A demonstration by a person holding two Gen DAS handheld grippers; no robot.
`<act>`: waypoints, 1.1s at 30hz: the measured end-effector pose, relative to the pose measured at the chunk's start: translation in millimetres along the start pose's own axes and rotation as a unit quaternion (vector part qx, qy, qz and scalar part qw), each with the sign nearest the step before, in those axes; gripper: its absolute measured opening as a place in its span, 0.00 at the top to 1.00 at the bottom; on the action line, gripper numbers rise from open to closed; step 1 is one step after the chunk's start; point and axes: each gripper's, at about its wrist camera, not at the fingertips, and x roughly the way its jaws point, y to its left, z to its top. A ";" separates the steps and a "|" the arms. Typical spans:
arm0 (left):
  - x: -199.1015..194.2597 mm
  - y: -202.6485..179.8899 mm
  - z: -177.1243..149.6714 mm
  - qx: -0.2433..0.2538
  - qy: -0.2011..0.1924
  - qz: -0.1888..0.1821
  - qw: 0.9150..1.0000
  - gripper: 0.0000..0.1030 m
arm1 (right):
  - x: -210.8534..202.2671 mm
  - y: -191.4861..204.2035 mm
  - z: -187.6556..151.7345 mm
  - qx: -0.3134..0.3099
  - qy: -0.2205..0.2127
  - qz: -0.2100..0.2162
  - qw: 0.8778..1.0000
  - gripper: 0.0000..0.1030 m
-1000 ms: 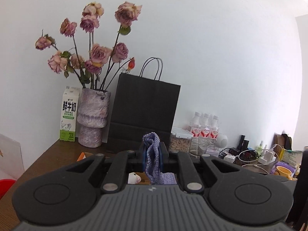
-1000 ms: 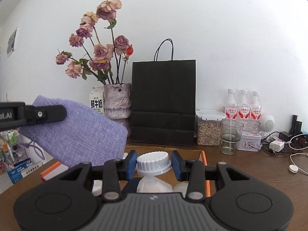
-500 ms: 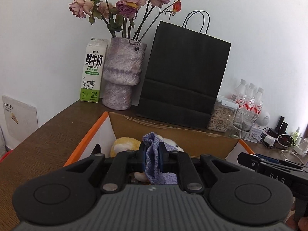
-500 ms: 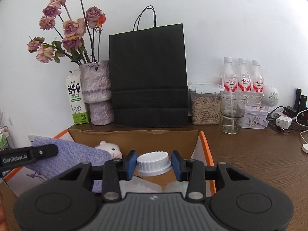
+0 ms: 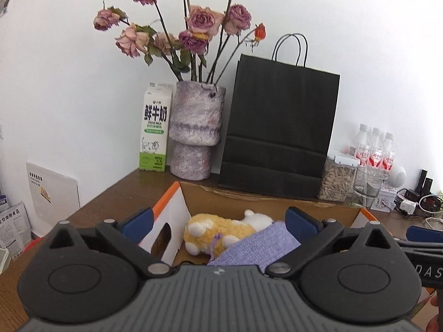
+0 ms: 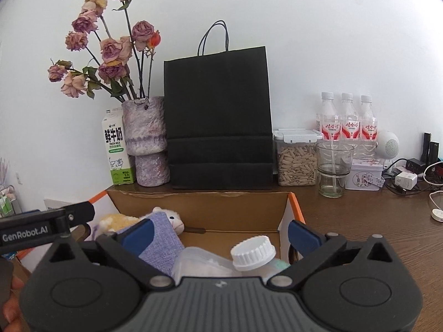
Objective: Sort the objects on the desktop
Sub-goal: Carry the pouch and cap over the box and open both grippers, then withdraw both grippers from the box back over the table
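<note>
Now we were opening both grippers, the left gripper [image 5: 218, 221] and right gripper [image 6: 220, 232], wide over the cardboard box [image 6: 238, 207]; the purple pouch [image 5: 260, 246] and white-capped bottle [image 6: 253, 253] apparently lay loose inside.

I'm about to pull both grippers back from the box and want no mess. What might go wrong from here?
1. The white-capped bottle lies tilted between the opening right gripper pads; a pad could catch it on the way out.
2. The purple pouch rests against the plush toy, just beside a left gripper pad, so it may snag.
</note>
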 end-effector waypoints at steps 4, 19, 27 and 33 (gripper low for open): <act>-2.2 -1.6 -3.6 0.011 0.005 0.010 1.000 0.00 | -8.7 6.8 -3.7 -0.007 -0.001 0.004 1.000 0.00; -17.0 6.4 -9.9 0.018 -0.011 0.025 0.999 0.00 | -38.1 7.0 -13.1 -0.019 -0.028 -0.016 0.999 0.00; -37.5 22.4 -16.1 0.009 -0.029 0.034 0.999 0.00 | -54.5 1.9 -28.6 -0.029 -0.028 -0.030 0.999 0.00; -50.1 24.0 -22.2 0.019 -0.033 0.039 0.998 0.00 | -67.9 1.6 -35.6 -0.034 -0.037 -0.033 0.998 0.00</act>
